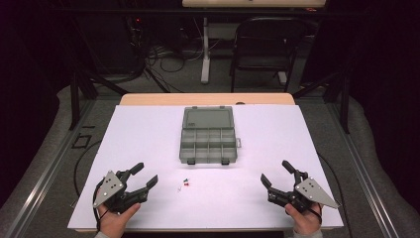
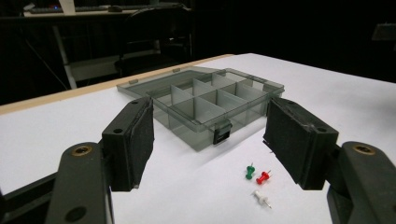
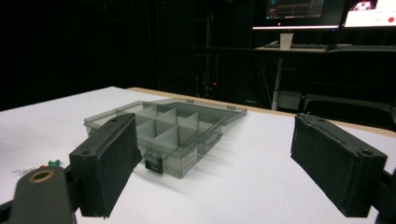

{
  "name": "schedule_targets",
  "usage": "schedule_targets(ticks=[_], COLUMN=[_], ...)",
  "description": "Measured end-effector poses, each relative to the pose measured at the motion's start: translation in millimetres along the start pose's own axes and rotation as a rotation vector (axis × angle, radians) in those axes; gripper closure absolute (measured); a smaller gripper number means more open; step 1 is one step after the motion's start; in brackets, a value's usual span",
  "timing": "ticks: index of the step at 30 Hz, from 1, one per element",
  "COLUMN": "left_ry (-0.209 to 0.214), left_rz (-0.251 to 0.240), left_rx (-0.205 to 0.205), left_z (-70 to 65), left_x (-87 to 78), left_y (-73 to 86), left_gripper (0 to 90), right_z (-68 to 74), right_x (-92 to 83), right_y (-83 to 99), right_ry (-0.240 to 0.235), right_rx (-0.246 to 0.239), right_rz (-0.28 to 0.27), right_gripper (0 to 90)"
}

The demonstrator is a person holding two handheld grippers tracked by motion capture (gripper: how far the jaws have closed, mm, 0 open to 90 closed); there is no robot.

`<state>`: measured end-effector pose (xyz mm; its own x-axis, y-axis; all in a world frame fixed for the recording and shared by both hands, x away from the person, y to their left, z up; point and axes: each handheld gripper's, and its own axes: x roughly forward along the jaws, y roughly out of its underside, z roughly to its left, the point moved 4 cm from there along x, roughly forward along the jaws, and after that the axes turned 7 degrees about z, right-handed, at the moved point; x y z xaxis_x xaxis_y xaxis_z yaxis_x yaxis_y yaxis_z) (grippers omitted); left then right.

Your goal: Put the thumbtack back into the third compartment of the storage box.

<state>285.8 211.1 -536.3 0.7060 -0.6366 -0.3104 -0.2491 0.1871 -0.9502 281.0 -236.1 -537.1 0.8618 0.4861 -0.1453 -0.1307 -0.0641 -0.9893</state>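
A grey see-through compartment box (image 1: 208, 136) lies open in the middle of the white table, its lid folded back and its cells bare; it appears too in the left gripper view (image 2: 205, 102) and the right gripper view (image 3: 163, 133). Three push pins lie in front of it: green (image 2: 250, 171), red (image 2: 263, 177) and white (image 2: 262, 199), tiny in the high view (image 1: 184, 182). My left gripper (image 1: 147, 174) rests open at the near left, nothing between its jaws. At the near right my right gripper (image 1: 275, 172) is open too, jaws bare.
The white sheet (image 1: 148, 134) covers a wooden table whose far edge (image 1: 208, 98) shows. A black chair (image 1: 265, 47), a desk leg and cables stand on the floor beyond. Dark rails run along both sides.
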Motion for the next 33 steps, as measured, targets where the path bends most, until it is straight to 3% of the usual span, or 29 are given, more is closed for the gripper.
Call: schedule_targets(ticks=[7,10,13,15,17,24,26,27,28,29,33], left_ry=[0.018,0.022,0.02,0.037,0.04,0.038,0.075,0.075,0.085,0.083,0.094], left_rz=[0.074,0.131,0.155,0.232,0.26,0.301,0.316,0.316,0.343,0.357,0.391], left_rx=[-0.001,-0.04,-0.07,-0.104,-0.112,-0.097,-0.125,-0.125,-0.158,-0.166,-0.154], left_z=[-3.0,-3.7,-4.2,-3.7,-5.1,-13.4,-17.9,-17.9,-21.4,-22.9,-27.3], left_x=[5.4,8.2,10.6,16.8,20.2,29.9,34.4,34.4,39.3,41.9,50.7], left_y=[4.0,7.4,8.4,12.1,14.5,16.6,17.2,17.2,18.2,18.9,21.0], left_gripper=[32.9,33.1,33.1,34.1,39.3,49.6,52.4,53.6,53.6,53.6,56.0], right_z=[6.4,9.3,10.3,9.8,9.0,5.6,5.3,4.9,4.9,4.7,3.7], right_x=[6.6,8.0,8.5,8.3,8.7,9.2,8.3,7.5,6.8,6.3,4.4], right_y=[5.4,5.3,7.0,7.4,7.9,9.9,10.0,10.0,10.2,10.4,11.1], right_ry=[-0.026,-0.028,-0.033,-0.034,-0.035,-0.027,-0.021,-0.018,-0.016,-0.015,-0.007], right_rx=[-0.038,-0.066,-0.072,-0.072,-0.07,-0.05,-0.052,-0.056,-0.051,-0.049,-0.046], right_rz=[0.053,0.06,0.078,0.082,0.087,0.102,0.102,0.104,0.105,0.106,0.111], right_gripper=[14.5,14.5,14.5,14.5,14.6,14.8,14.8,14.8,14.8,14.8,15.0])
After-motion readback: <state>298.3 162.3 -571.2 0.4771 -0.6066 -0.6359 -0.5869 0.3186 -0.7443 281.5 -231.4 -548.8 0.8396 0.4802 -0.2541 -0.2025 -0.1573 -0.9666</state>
